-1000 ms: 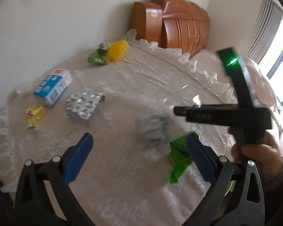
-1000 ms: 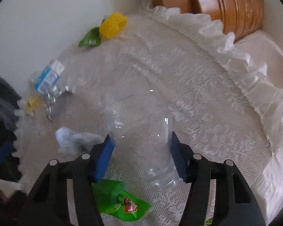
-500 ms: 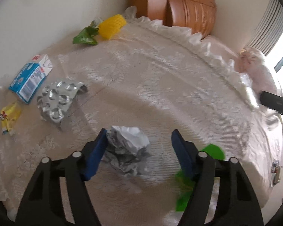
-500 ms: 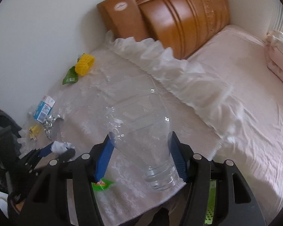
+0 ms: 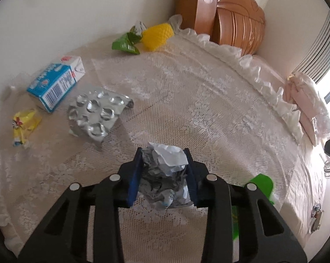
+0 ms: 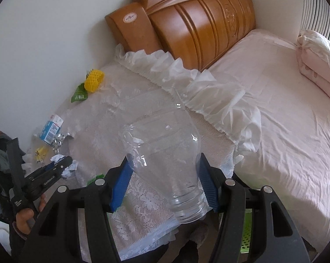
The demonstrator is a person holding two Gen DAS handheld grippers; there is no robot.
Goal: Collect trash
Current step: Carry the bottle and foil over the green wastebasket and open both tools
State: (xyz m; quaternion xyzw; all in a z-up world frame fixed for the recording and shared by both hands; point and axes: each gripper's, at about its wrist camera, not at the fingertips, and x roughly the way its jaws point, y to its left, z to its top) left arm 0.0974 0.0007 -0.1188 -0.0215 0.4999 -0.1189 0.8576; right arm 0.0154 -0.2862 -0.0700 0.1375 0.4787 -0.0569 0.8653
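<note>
Your left gripper (image 5: 163,173) has its blue fingers (image 5: 135,175) clamped on the crumpled paper ball (image 5: 165,171), low in the middle of the left wrist view, just over the lace bench cover (image 5: 186,100). Expect that ball to be nearly weightless and soft: it gives under the pads, so a squeeze across its thickest part, as you have it, should hold.

Your right gripper (image 6: 165,175) is closed on the clear plastic bottle (image 6: 165,153), centre of the right wrist view, neck pointing toward the camera. It looks empty, so light, but thin-walled and slick; the shoulder where you grip will likely dent and may slide, so the ribbed neck would be the firmer hold.

In the left wrist view's upper left lie the rest: a blue milk carton (image 5: 55,83), stiff and boxy, best taken across its narrow sides; a foil blister sheet (image 5: 97,116), flat and springy, best pinched at a raised edge; a yellow wrapper (image 5: 24,127), limp.
</note>
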